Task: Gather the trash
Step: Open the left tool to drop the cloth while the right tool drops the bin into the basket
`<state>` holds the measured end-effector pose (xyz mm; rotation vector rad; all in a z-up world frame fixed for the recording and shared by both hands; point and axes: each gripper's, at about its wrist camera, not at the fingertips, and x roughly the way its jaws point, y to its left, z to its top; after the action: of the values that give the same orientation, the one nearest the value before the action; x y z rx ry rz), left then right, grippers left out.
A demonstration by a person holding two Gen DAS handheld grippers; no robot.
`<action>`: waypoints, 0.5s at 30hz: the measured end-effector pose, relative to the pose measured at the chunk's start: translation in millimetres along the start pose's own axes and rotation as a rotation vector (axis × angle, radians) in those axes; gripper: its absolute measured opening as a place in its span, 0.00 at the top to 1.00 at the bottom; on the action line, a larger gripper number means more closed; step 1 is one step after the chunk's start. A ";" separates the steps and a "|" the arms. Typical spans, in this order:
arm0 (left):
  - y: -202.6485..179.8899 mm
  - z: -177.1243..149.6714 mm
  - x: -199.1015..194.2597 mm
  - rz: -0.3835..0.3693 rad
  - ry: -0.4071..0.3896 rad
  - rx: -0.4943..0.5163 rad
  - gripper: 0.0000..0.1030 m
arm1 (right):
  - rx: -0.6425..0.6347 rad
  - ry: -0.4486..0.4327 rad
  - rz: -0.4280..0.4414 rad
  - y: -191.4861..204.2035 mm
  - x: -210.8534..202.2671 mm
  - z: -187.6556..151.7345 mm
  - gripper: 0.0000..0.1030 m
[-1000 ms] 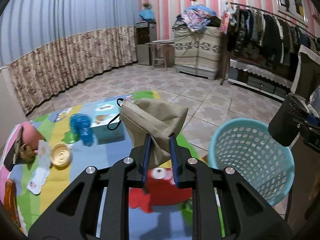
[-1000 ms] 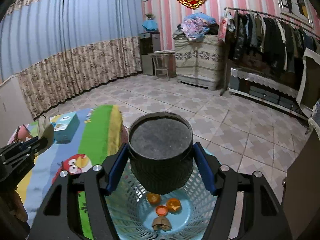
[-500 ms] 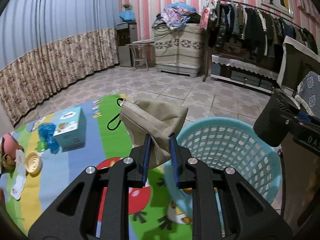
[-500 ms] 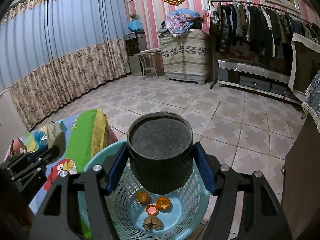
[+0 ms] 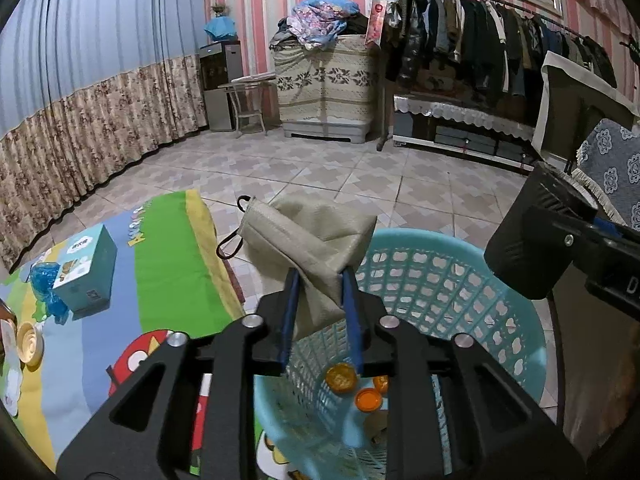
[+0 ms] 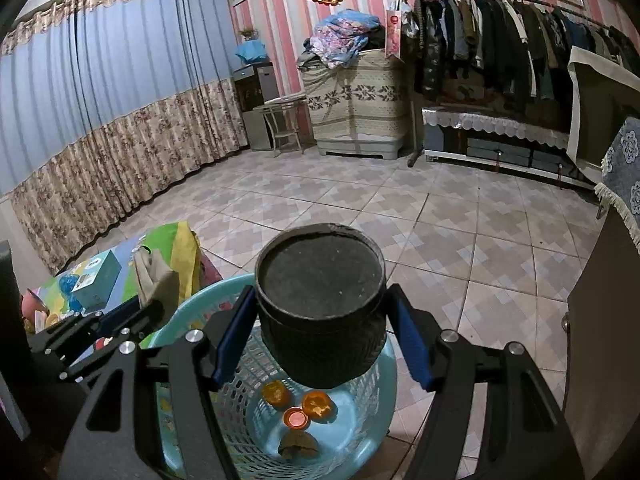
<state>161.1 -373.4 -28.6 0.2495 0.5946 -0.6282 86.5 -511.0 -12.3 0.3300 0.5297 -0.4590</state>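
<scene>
A tan face mask (image 5: pixel 308 236) with black ear loops sticks up between the blue pads of my left gripper (image 5: pixel 319 276). Its jaws are opening, and the mask still sits between them, above the near rim of the light-blue plastic basket (image 5: pixel 460 280). My right gripper (image 6: pixel 320 292) is shut on a black ribbed cup (image 6: pixel 320 304), held on its side over the basket (image 6: pixel 372 412). Orange peels (image 6: pixel 316 404), an orange cap (image 6: pixel 296 417) and a brown scrap lie on the basket floor. The right wrist view shows the mask (image 6: pixel 154 276) at the basket's left edge.
A colourful play mat (image 5: pixel 168 280) lies left of the basket with a teal box (image 5: pixel 84 268), a crumpled blue wrapper (image 5: pixel 44 284) and a yellow lid (image 5: pixel 28 340) on it. Tiled floor stretches beyond. A brown cabinet (image 6: pixel 600 340) stands close on the right.
My left gripper carried the mask rightwards from over the mat to over the basket rim, and its pads now stand slightly wider apart. The right gripper with the cup shifted a little over the basket.
</scene>
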 end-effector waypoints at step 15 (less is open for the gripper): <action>47.0 11.7 -26.2 0.134 -0.081 -0.093 0.09 | -0.024 0.029 0.011 17.2 15.0 -6.5 0.36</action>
<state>178.2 -328.5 -1.7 0.1744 0.5232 -0.4780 103.9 -498.6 -22.6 0.3165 0.5611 -0.4377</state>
